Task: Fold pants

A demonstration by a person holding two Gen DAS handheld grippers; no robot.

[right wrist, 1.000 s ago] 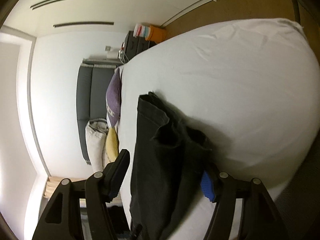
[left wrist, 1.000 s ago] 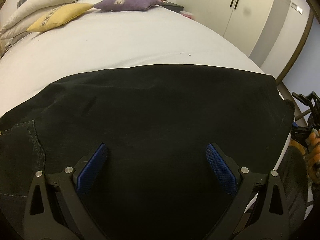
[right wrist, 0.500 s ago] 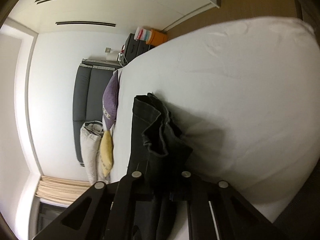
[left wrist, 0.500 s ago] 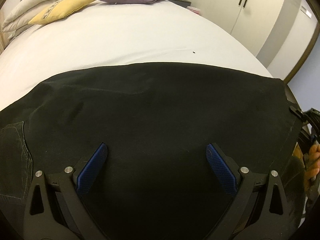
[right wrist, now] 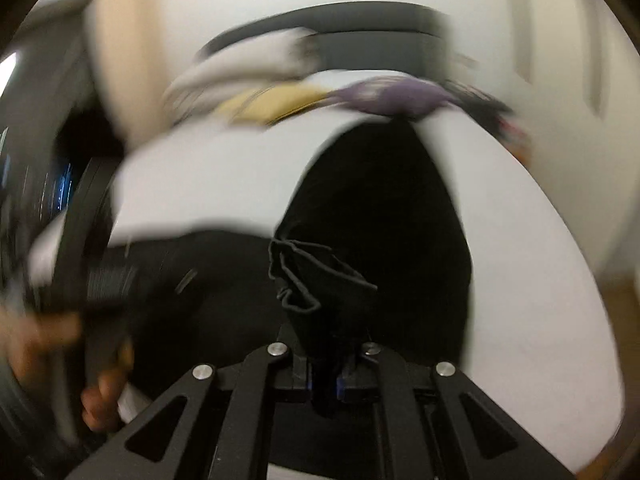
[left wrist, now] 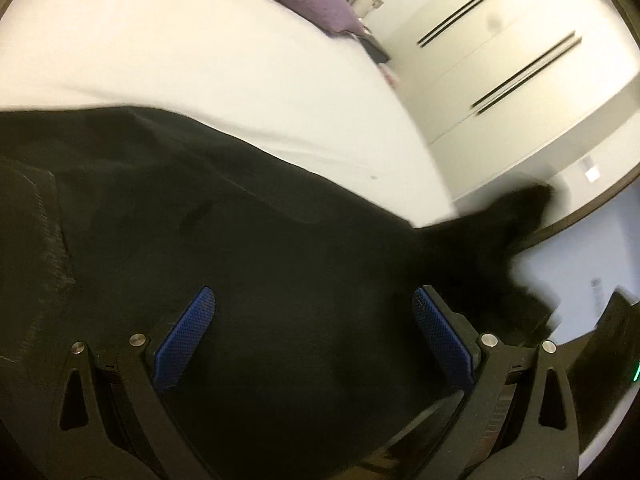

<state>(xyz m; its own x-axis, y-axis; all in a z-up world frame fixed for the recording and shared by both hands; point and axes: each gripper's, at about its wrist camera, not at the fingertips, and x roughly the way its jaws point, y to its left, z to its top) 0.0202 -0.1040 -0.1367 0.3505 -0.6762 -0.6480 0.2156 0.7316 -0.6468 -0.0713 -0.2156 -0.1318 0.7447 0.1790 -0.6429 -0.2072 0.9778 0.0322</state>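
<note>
left wrist view: tilted and motion-blurred, looking over dark cloth toward white bedding
left gripper [left wrist: 314, 336]: its two blue-padded fingers [left wrist: 182, 340] stand wide apart at the bottom of the frame, with nothing between the pads; black fabric lies spread beneath and ahead of them, and whether the tips touch it cannot be told
pants [left wrist: 240, 240]: black, covering the lower and left part of the frame on the bed; a stitched pocket edge shows at the left edge, and one end rises to a blurred dark point at centre right
bed [left wrist: 200, 48]: white sheet filling the upper left and centre of the frame
purple cushion [left wrist: 316, 0]: at top centre on the sheet, with a patterned band across it
wardrobe doors [left wrist: 500, 40]: pale, with long dark handles, at upper right
right wrist view: heavily blurred, sharp only near the fingers
right gripper [right wrist: 324, 384]: fingers drawn close together at bottom centre, clamped on a bunched fold of the black cloth
pants in this view [right wrist: 380, 216]: a crumpled hem stands up just above the closed fingers, and the rest runs as a dark strip up the centre of the frame toward the cushions
cushions in this view: a yellow cushion [right wrist: 276, 102] left of centre and the purple one [right wrist: 392, 96] beside it, both smeared, in the upper part of the frame
person's hand [right wrist: 100, 396]: blurred skin tones at lower left, next to a dark smeared shape that cannot be made out
</note>
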